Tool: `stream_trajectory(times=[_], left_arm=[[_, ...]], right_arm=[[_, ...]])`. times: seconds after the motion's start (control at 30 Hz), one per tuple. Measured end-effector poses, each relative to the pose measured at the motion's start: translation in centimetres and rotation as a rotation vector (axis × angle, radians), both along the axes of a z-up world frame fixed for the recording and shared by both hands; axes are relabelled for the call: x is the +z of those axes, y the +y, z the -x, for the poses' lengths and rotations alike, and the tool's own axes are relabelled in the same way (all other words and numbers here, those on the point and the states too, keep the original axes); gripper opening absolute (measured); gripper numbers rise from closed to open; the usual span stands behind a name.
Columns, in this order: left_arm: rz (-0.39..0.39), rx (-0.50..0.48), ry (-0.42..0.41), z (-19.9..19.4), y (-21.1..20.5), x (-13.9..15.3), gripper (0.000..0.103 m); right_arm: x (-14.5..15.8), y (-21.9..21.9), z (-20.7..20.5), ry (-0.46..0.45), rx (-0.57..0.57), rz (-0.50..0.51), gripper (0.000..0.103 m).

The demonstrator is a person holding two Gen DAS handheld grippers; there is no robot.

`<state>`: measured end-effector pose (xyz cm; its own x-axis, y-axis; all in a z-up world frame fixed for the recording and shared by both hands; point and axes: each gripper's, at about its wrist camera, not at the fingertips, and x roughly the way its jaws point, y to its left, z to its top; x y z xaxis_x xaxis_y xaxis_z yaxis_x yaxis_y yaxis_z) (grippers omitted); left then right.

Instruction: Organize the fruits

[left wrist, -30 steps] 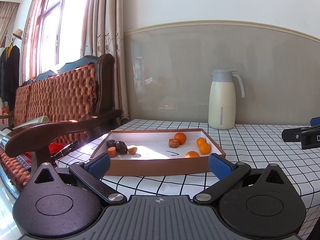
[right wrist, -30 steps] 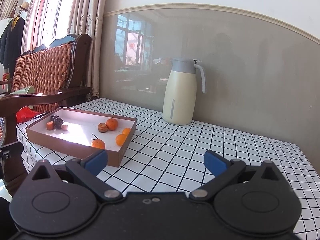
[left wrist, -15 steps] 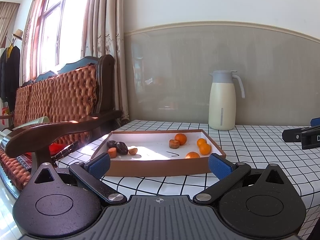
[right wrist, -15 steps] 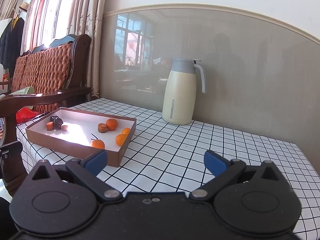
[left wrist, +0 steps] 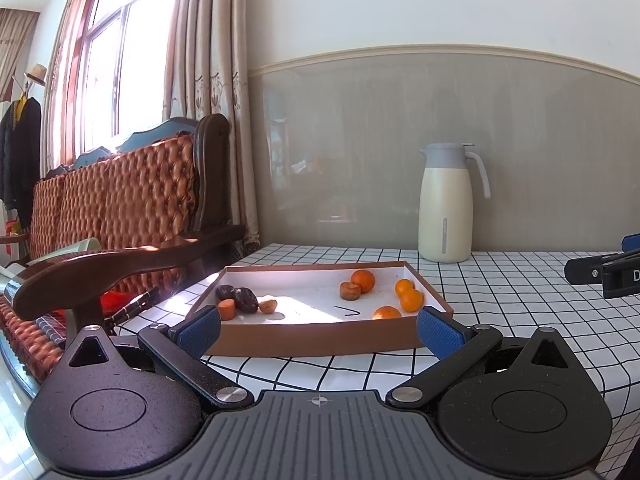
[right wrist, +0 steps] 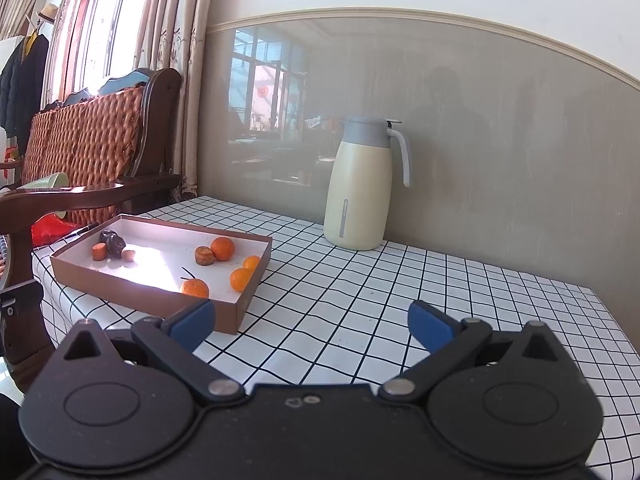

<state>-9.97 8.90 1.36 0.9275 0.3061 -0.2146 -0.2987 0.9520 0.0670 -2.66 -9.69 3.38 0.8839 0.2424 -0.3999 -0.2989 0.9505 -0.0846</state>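
Both the left gripper [left wrist: 319,330] and the right gripper [right wrist: 311,322] hang spread wide and empty above the checked tablecloth [right wrist: 360,304], short of the shallow brown box [left wrist: 320,338] where oranges [left wrist: 411,300] lie at its right end and dark fruits [left wrist: 245,300] at its left

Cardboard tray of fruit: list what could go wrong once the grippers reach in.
1. The cardboard tray looks light and sits near the table edge; a nudge from the open left gripper could slide it toward the drop.
2. The mandarins are round and loose, likely to roll when approached.
3. The dark fruits touch their neighbours, so wide jaws may catch two at once.
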Motion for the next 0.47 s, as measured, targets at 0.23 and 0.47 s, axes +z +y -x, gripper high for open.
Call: stream_trajectory(times=[0.23,0.47], left_arm=[[-0.039,-0.009,-0.032,0.49,-0.64,0.29,0.103],[-0.033,-0.005,-0.053,0.76,-0.4,0.42,0.103]], right_arm=[[0.04,0.08,0.14,-0.001,-0.001,0.0,0.097],[0.05,0.09,0.15,-0.001,-0.001,-0.001,0.097]])
